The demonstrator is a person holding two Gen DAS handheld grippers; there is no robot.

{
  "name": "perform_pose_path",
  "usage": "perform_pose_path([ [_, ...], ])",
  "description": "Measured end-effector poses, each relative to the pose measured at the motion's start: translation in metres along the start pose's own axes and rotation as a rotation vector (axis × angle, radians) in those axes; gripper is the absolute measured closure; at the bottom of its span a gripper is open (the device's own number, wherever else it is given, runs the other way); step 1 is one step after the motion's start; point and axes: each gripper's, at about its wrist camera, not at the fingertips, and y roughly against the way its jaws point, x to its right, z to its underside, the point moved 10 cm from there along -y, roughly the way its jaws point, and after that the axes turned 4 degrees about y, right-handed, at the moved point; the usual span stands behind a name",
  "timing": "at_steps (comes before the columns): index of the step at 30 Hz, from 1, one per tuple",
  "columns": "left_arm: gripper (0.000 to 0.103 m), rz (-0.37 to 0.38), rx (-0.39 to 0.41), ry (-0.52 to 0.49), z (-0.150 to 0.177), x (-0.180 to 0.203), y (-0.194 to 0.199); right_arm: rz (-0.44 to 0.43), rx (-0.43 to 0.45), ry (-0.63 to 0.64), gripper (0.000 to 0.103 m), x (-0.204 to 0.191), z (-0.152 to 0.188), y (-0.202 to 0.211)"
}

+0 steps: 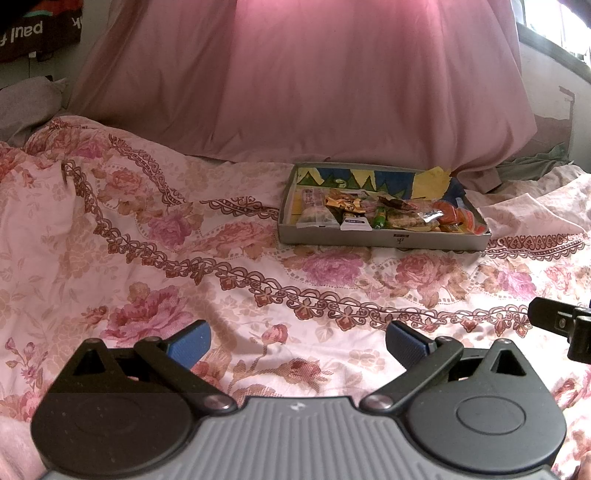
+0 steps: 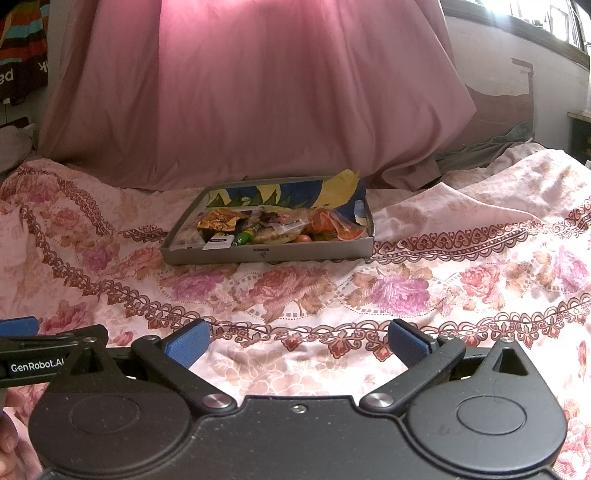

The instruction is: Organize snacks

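Shallow grey cardboard box (image 1: 384, 240), flat on bed, approx full w/ mixed snack packets (image 1: 388, 214)

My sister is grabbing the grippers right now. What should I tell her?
Left gripper: open, holding nothing, low over the flowery bedspread.
Right gripper: open, holding nothing, beside the left one.
Snacks: all lie jumbled in the shallow cardboard box on the bed, in front of the pink blanket.
Done: no snacks seen loose on the bed.
Left: probably sorting the pile inside the box.

A floral bedspread (image 2: 406, 288) covers the bed, a pink quilt (image 2: 258, 92) heaped behind, daylight through a window (image 2: 546, 18) at right.
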Motion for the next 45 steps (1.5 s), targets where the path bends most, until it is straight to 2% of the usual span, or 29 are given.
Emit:
perform_pose_path([
  [45, 0.0, 0.001, -0.003, 0.0, 0.0, 0.0005, -0.0007, 0.0, -0.005, 0.003, 0.001, -0.0011, 0.0039, -0.0006],
])
